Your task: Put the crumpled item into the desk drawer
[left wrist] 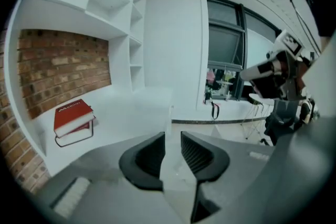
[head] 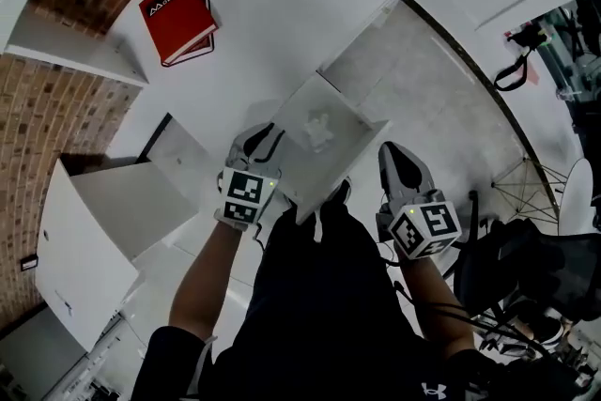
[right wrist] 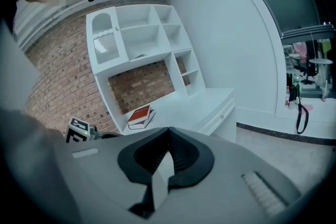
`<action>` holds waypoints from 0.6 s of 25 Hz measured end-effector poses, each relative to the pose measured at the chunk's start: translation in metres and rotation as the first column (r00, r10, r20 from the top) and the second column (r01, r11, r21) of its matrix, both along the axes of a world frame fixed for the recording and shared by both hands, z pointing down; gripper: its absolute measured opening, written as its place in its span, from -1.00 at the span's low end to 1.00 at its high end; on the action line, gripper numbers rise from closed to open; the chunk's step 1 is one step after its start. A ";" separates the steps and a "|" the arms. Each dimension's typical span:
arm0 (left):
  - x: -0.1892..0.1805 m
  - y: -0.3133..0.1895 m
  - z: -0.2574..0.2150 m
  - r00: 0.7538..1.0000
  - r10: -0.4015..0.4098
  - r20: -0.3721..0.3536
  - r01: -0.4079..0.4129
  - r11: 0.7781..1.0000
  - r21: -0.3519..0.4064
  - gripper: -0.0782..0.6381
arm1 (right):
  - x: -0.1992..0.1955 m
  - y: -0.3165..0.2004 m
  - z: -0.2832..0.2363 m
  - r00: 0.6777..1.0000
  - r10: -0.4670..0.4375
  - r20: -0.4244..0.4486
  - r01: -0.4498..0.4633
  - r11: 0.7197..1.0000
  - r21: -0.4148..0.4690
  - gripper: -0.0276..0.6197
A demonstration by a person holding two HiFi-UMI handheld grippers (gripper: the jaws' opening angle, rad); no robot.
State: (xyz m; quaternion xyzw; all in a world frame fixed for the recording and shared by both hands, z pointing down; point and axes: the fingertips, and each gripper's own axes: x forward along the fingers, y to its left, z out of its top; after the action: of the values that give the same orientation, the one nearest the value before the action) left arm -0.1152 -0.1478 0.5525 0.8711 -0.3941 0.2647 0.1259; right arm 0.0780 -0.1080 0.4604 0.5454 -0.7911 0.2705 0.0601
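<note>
**Crumpled item lies in the drawer; the drawer is open**

Head view: The drawer (head: pixel 355 103) is seen pulled out from the white counter (head: pixel 282 5). The crumpled item (head: pixel 319 128) is seen lying inside it, so the putting-in looks done. The left tool (head: pixel 261 138) is held just beside the drawer's left side. The right tool (head: pixel 394 155) is held near its right side. Whether the drawer is touched cannot be told. A red book (head: pixel 177 14) lies well back on the counter.

Left gripper view: The left tool (left wrist: pixel 172 136) is seen with its jaws apart and nothing between them.

Right gripper view: The right tool (right wrist: pixel 168 131) is seen with its jaws closed together on nothing.

The drawer probably needs to be shut next. Its front is best pushed in the middle, slowly and straight, so that the drawer is not jammed and the item is not caught.
</note>
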 end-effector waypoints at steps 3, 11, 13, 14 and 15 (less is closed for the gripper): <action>-0.009 0.000 -0.049 0.997 -0.040 -0.072 0.045 0.996 0.071 -0.49 | -0.008 -0.004 -0.015 1.000 -0.017 0.000 0.017 0.999 0.035 -0.91; -0.022 0.007 -0.159 0.972 -0.096 -0.216 0.145 0.964 0.224 -0.64 | -0.021 -0.018 -0.063 0.999 -0.049 0.009 0.048 0.988 0.149 -0.91; -0.026 0.010 -0.182 0.963 -0.106 -0.248 0.169 0.954 0.249 -0.73 | -0.020 -0.020 -0.074 0.999 -0.048 0.003 0.047 0.983 0.176 -0.91; -0.028 0.011 -0.192 0.959 -0.112 -0.260 0.182 0.948 0.261 -0.77 | -0.018 -0.021 -0.080 0.999 -0.046 0.000 0.045 0.980 0.192 -0.91; -0.031 0.011 -0.203 0.956 -0.117 -0.271 0.193 0.942 0.274 -0.77 | -0.017 -0.024 -0.087 0.999 -0.044 -0.002 0.044 0.977 0.209 -0.91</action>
State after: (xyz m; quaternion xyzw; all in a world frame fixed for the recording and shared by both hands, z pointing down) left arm -0.1464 -0.1364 0.3499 0.8725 -0.4781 0.0793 0.0625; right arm 0.0607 -0.1316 0.3738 0.5307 -0.8270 0.1852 0.0075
